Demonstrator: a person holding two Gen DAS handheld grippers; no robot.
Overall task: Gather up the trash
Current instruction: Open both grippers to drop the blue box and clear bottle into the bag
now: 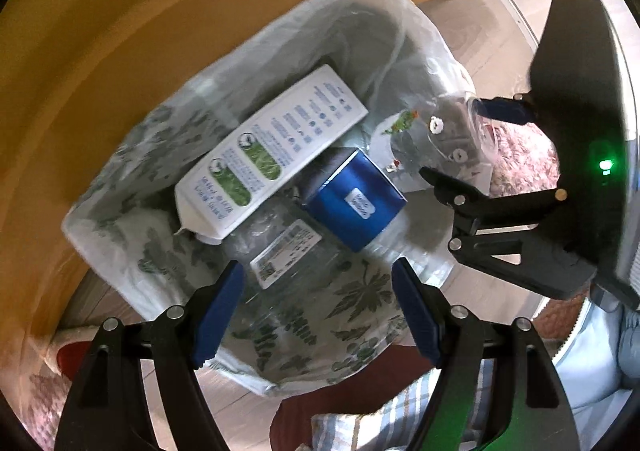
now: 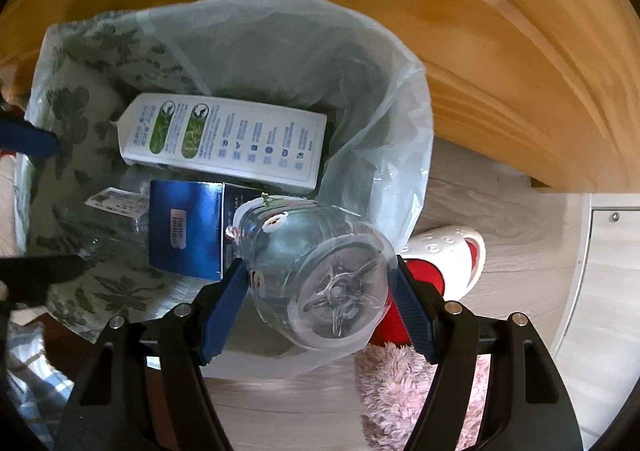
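The right gripper [image 2: 318, 305] pinches a clear bottle [image 2: 320, 279] across its body, base toward the camera, neck pointing into the bag [image 2: 384, 99]. The bottle hangs over the bag's rim at about five o'clock of the opening, half in and half out. Inside already lie a carton [image 2: 224, 141], a blue box [image 2: 186, 231] and another clear bottle [image 1: 280, 251]. The left gripper [image 1: 316, 315] hovers over the bag's near side with jaws wide and nothing between them.

I'd worry about the release: let go here and the bottle may tip on the thin rim and roll out onto the floor beside the slipper [image 2: 448, 251]. The limp plastic edge could also fold inward under it.
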